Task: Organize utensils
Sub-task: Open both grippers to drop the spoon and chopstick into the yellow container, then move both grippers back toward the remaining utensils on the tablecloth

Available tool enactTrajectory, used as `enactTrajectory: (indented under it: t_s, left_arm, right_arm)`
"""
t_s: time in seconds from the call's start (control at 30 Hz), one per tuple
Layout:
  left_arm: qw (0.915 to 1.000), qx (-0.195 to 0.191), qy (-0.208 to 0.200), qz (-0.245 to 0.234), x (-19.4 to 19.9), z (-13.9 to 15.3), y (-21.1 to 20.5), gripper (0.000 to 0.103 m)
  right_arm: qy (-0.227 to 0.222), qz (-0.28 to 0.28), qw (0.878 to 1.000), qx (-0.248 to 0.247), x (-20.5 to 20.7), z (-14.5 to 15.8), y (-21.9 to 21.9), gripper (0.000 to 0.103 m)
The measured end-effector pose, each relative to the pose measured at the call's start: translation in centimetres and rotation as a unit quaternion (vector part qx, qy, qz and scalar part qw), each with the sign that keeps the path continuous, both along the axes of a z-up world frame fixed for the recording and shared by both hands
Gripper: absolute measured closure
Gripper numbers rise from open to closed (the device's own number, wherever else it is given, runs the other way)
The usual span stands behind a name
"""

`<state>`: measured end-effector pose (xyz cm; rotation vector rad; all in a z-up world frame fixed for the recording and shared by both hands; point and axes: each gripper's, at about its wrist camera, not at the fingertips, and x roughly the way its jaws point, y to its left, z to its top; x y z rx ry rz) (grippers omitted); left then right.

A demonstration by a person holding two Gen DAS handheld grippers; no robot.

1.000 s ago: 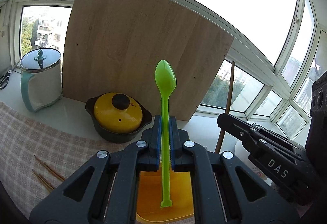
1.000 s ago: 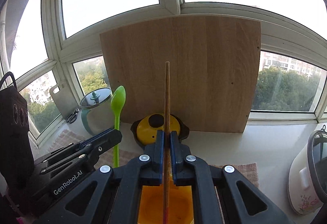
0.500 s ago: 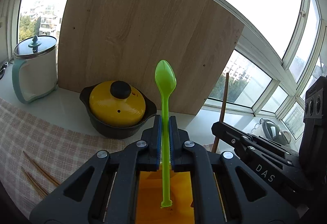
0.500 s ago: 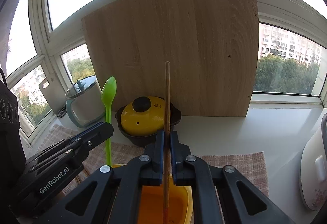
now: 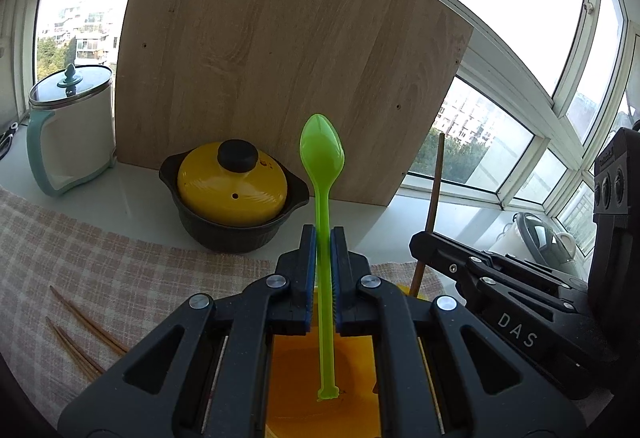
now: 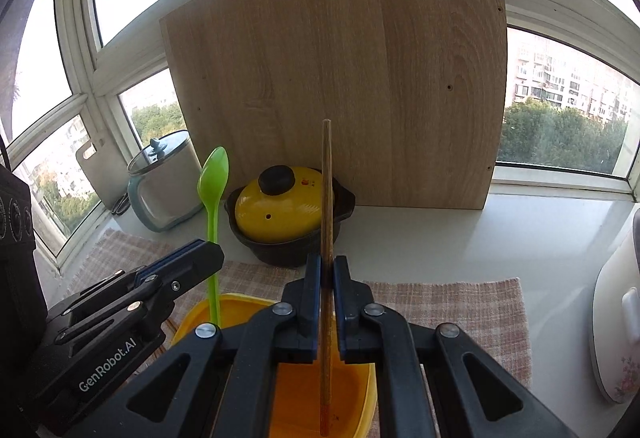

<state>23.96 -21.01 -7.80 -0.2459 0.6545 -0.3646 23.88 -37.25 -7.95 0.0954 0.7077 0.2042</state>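
My left gripper (image 5: 322, 238) is shut on a green plastic spoon (image 5: 321, 154), held upright, bowl up, with its handle end down inside an orange container (image 5: 296, 390). My right gripper (image 6: 327, 266) is shut on a wooden chopstick (image 6: 326, 178), also upright, its lower end inside the same orange container (image 6: 352, 398). The two grippers are side by side over the container. The right gripper (image 5: 416, 238) and its chopstick (image 5: 434, 190) show in the left wrist view; the left gripper (image 6: 216, 246) and the spoon (image 6: 213, 178) show in the right wrist view. Several loose chopsticks (image 5: 80, 334) lie on the checked cloth at the left.
A yellow-lidded black pot (image 5: 234, 194) stands behind the container, with a large wooden board (image 5: 280, 58) leaning on the window. A white jug with a glass lid (image 5: 68, 126) is at the left. A white appliance (image 6: 618, 318) stands at the right on the sill.
Both grippers have moved down and forward with their utensils; the pot and board look nearer and the container fills more of the bottom. Both grips are unchanged.
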Motion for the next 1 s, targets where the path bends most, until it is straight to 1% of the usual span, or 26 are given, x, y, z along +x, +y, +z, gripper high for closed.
enactTrajectory:
  t_s: [0.03, 0.07, 0.1, 0.13, 0.17, 0.23, 0.37, 0.7, 0.77, 0.9, 1.0]
  left_arm:
    - [1.0, 0.003, 0.001, -0.001, -0.1, 0.1, 0.0, 0.098]
    - [1.0, 0.008, 0.0, -0.003, -0.2, 0.2, 0.0, 0.098]
    - [0.9999, 0.013, -0.001, -0.003, -0.4, 0.3, 0.0, 0.098]
    - [0.9998, 0.018, -0.002, -0.003, -0.6, 0.4, 0.0, 0.095]
    - [0.9998, 0.02, -0.003, -0.002, -0.9, 0.5, 0.1, 0.083]
    - [0.9998, 0.016, -0.008, 0.003, -1.4, 0.8, 0.5, 0.07]
    - [0.9998, 0.015, -0.01, 0.01, -2.4, 1.3, 1.3, 0.069]
    - [0.9993, 0.021, -0.016, 0.028, -5.1, 2.4, 3.3, 0.069]
    - [0.9989, 0.024, -0.019, 0.034, -5.7, 2.8, 3.8, 0.069]
    - [0.9981, 0.033, -0.025, 0.045, -7.1, 3.4, 4.9, 0.069]
    - [0.9974, 0.037, -0.027, 0.055, -8.2, 3.8, 5.9, 0.069]
  right_arm:
    - [0.001, 0.002, 1.0, -0.001, -0.1, 0.0, 0.1, 0.097]
    - [-0.001, 0.0, 1.0, -0.006, -0.3, 0.1, 0.2, 0.083]
    - [-0.005, -0.002, 1.0, -0.01, -0.6, 0.3, 0.3, 0.075]
    - [-0.009, -0.003, 1.0, -0.011, -0.9, 0.4, 0.3, 0.067]
    - [-0.011, -0.003, 1.0, -0.013, -1.1, 0.6, 0.4, 0.067]
    - [-0.012, -0.004, 1.0, -0.012, -1.6, 0.9, 0.4, 0.065]
    - [-0.019, -0.01, 1.0, -0.015, -2.6, 1.6, 0.4, 0.056]
    - [-0.03, -0.016, 0.999, -0.02, -5.1, 2.8, 0.1, 0.051]
    - [-0.032, -0.015, 0.999, -0.021, -5.7, 3.0, 0.1, 0.048]
    - [-0.037, -0.012, 0.999, -0.015, -6.9, 3.4, 0.1, 0.045]
    - [-0.043, -0.009, 0.999, -0.014, -7.9, 3.7, 0.3, 0.04]
